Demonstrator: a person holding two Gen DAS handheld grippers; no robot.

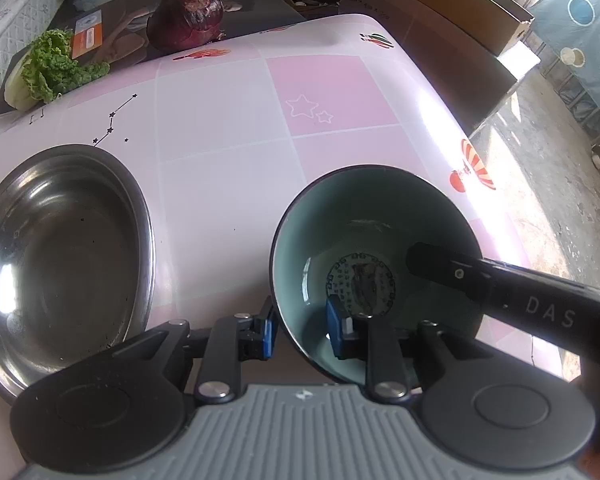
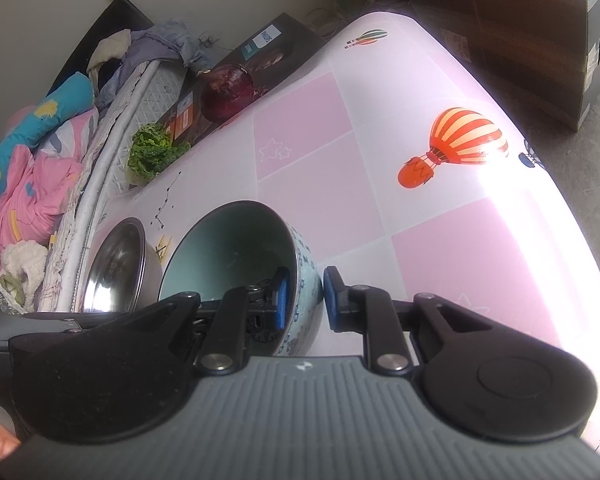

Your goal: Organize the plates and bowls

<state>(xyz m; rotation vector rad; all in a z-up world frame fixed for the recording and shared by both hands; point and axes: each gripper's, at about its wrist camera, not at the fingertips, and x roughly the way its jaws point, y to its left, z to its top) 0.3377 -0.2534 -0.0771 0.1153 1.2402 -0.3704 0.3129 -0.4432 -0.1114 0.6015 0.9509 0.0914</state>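
Note:
A pale green ceramic bowl (image 1: 374,240) with a dark rim and patterned outside sits on the pink checked table (image 1: 228,128). My left gripper (image 1: 302,330) straddles its near rim, one blue pad outside and one inside, with small gaps at the wall. My right gripper (image 2: 304,298) straddles the bowl (image 2: 236,252) rim on the other side; its finger (image 1: 460,272) shows inside the bowl in the left wrist view. A steel bowl (image 1: 56,256) stands empty to the left of the green bowl, also visible in the right wrist view (image 2: 116,268).
A red cabbage (image 1: 188,18) on a dark box (image 1: 236,12) and green lettuce (image 1: 52,68) lie at the table's far left edge. Cardboard boxes (image 2: 520,40) stand beyond the far end. A bed with clothes (image 2: 40,140) runs along the left.

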